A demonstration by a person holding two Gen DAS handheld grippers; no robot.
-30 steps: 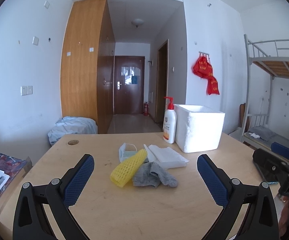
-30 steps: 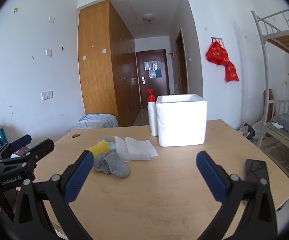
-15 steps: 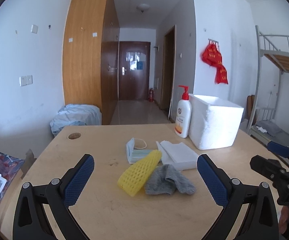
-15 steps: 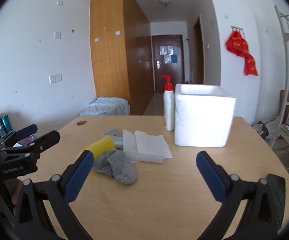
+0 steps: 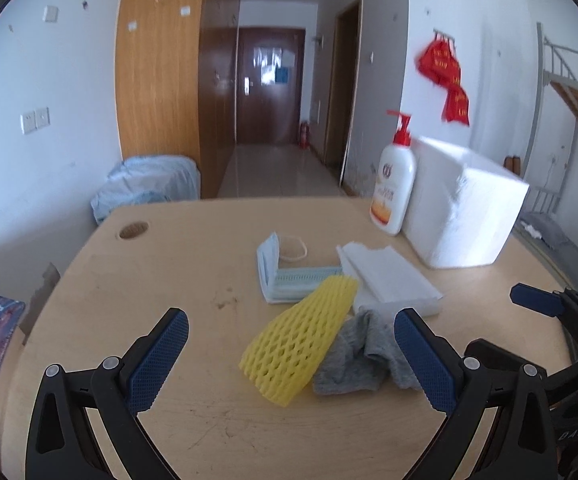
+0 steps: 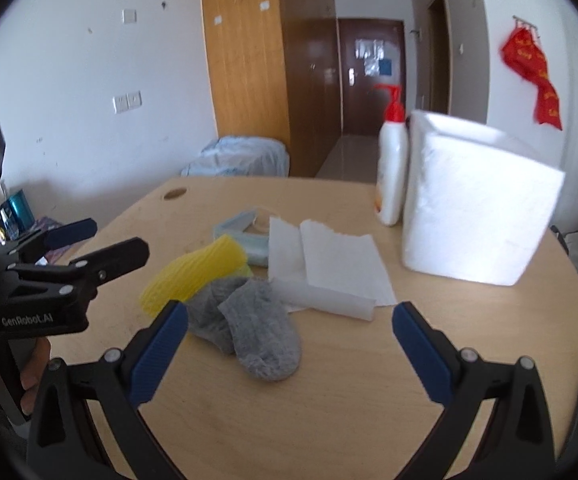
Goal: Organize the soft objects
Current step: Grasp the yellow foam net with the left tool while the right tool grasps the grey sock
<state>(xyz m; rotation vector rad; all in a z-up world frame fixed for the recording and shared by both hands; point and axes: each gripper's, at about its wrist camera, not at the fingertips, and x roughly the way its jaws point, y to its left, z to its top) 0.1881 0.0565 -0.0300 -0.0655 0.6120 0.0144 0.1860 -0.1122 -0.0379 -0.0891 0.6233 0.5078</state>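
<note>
Two grippers, left gripper [image 5: 289, 354] and right gripper [image 6: 289, 344], hang wide open over the wooden table [image 5: 177, 280]; a sock [image 6: 249, 328] lies near the white box [image 6: 477, 216].

On the counter [image 5: 169, 360], mid-frame, the foam net [image 5: 301, 344] lies left of and touching the sock [image 5: 359, 364]. Above them sit the mask [image 5: 285, 276] and tissues [image 5: 389, 276]. At upper right, the bottle [image 5: 393, 184] stands left of the box [image 5: 465, 216].
</note>
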